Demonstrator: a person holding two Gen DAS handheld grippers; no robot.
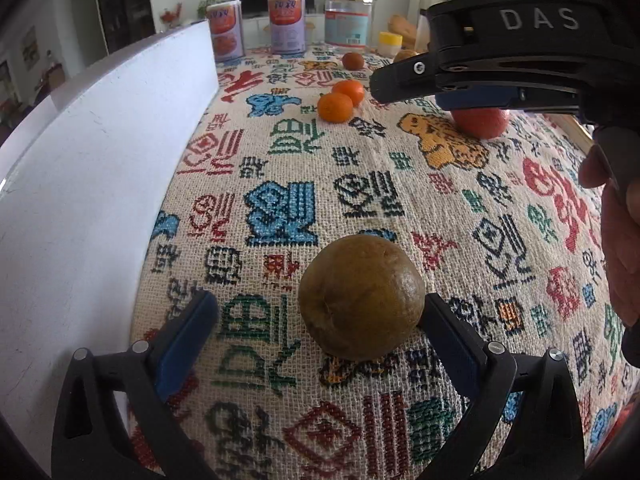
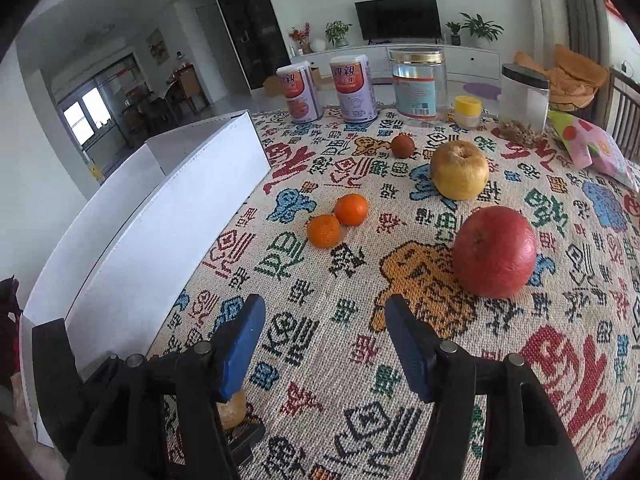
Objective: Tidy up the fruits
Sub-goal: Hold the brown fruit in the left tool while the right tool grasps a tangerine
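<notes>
The step in hand looks like the handover between 2 fruits: the brown round fruit lies on the patterned tablecloth between the fingers of the left gripper, whose jaws stand wide, the right-hand pad at or just against the fruit's side and the left-hand pad well clear of it, so nothing is gripped. Whether this fruit is being set down or lined up for a pick cannot be told from the pictures. The white box runs along the left of that gripper, just beside it, and seems the likely place for sorted fruit. The right gripper hangs above the cloth with its jaws about half apart and nothing between them; the red apple sits ahead and to its right, the 2 tangerines ahead and slightly left, touching each other, the yellow apple farther ahead, and a small dark red fruit beyond that. From the left wrist view the right gripper reaches in from the upper right, over the red apple. The next move probably calls for the right gripper to open wider, since the red apple looks broader than the present gap, then to swing right and descend around it.
</notes>
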